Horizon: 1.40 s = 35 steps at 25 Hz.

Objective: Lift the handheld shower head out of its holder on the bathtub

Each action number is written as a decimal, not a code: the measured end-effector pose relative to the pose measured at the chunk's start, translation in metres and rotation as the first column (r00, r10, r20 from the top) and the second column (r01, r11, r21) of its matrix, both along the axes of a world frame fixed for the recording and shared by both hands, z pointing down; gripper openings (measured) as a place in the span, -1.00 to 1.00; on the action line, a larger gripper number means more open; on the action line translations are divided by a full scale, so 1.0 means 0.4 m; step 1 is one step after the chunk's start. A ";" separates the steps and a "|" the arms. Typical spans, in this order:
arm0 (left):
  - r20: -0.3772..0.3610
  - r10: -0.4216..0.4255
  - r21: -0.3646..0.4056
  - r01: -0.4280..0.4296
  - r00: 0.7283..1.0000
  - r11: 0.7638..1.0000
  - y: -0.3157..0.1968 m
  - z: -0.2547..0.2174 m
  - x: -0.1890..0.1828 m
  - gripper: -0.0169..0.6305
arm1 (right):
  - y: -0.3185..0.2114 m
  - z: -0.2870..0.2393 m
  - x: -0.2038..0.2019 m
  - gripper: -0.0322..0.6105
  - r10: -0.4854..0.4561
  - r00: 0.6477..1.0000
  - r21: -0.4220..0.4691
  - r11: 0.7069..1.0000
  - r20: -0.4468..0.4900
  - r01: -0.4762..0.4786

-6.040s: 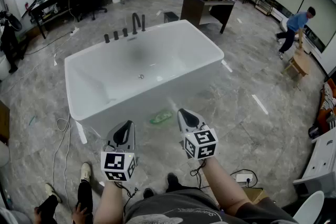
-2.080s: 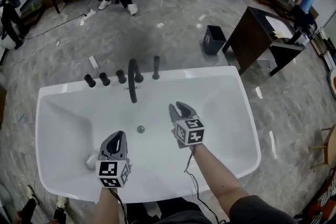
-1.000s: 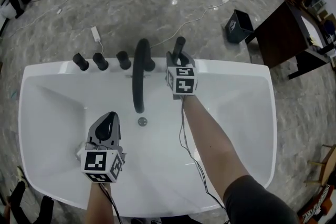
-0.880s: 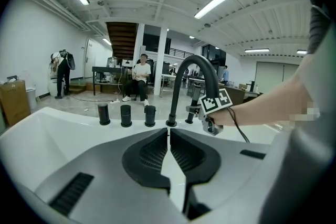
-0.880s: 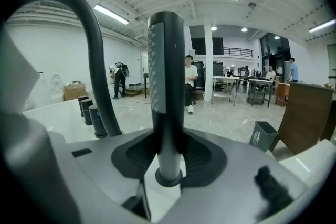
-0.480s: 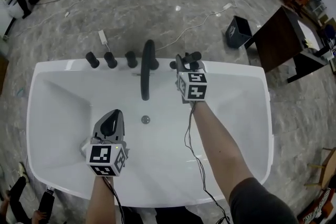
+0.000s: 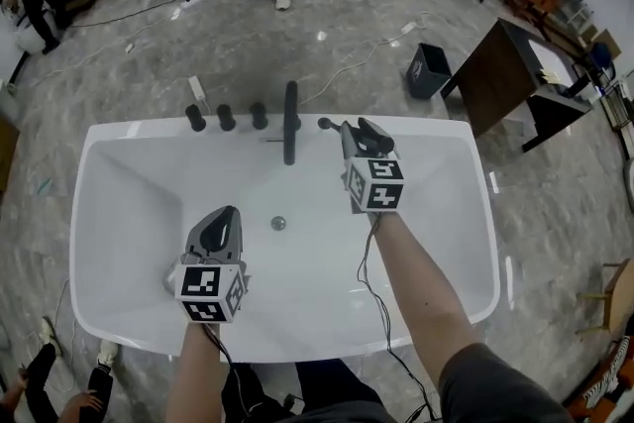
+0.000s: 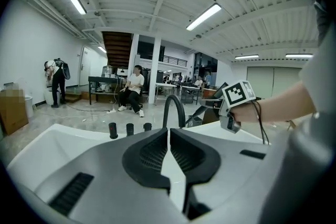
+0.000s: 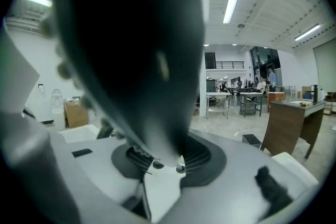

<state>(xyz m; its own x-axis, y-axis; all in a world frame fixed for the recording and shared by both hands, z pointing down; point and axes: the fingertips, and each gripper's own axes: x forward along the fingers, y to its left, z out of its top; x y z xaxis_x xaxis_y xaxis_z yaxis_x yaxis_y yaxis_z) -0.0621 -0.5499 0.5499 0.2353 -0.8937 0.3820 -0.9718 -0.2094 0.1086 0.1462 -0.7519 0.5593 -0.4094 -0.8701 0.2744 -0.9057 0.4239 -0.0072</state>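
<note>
Clamping my right gripper [image 7: 357,136] firmly on the handheld shower head [image 7: 378,138], I am holding it beside its holder [image 7: 324,123] on the bathtub [image 7: 149,130] rim, apparently clear; I am judging a straight, steady upward pull safest.

A: Your bathtub [image 7: 129,213] is smooth, glossy white, with a soft sheen along the rim.

B: Your spout [image 7: 290,124] and knobs [image 7: 226,118] look matt black, metal by the look. The shower head [image 9: 126,34] reads dark and matt too.

A: The floor [image 7: 327,15] round you is polished grey stone, throwing back the lamps.

B: Your left gripper [image 7: 223,218]: matt grey plastic shell, ribbed black pads [image 8: 149,157].
</note>
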 end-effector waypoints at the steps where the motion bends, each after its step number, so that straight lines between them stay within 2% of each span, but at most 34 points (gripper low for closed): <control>1: -0.002 0.014 0.001 -0.014 1.000 1.000 0.019 -0.014 -0.006 -0.87 | 0.032 -0.022 -0.001 -0.49 0.012 1.000 0.002 1.000 0.006 -0.012; 6: 0.004 0.095 0.008 -0.095 0.995 0.995 0.116 -0.078 -0.043 -0.87 | 0.199 -0.128 -0.012 -0.49 0.067 0.997 0.019 0.998 0.039 -0.068; 11: 0.005 0.147 0.028 -0.148 0.989 0.989 0.206 -0.128 -0.105 -0.87 | 0.366 -0.200 -0.044 -0.49 0.097 0.995 0.038 0.994 0.033 -0.098; 17: -0.006 0.213 0.026 -0.213 0.977 0.977 0.346 -0.144 -0.181 -0.87 | 0.596 -0.222 -0.101 -0.49 0.159 0.986 0.031 0.987 0.043 -0.160; 26: -0.003 0.332 0.003 -0.332 0.943 0.943 0.580 -0.134 -0.251 -0.87 | 0.972 -0.220 -0.137 -0.49 0.269 0.961 0.018 0.963 0.068 -0.270; 30: -0.015 0.352 -0.003 -0.352 0.936 0.936 0.649 -0.127 -0.252 -0.87 | 1.094 -0.216 -0.137 -0.49 0.280 0.959 0.017 0.960 0.051 -0.281; 35: -0.009 0.390 -0.010 -0.390 0.921 0.921 0.728 -0.127 -0.209 -0.87 | 1.219 -0.235 -0.114 -0.49 0.316 0.945 0.029 0.947 0.088 -0.319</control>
<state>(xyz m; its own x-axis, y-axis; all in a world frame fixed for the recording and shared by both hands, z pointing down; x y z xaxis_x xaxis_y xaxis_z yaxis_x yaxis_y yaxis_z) -0.1456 -0.2586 0.4992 0.5666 -0.7263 0.3891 -0.8128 -0.5703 0.1190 0.1006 -0.2642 0.4652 -0.1291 -0.9687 0.2119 -0.9905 0.1158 -0.0741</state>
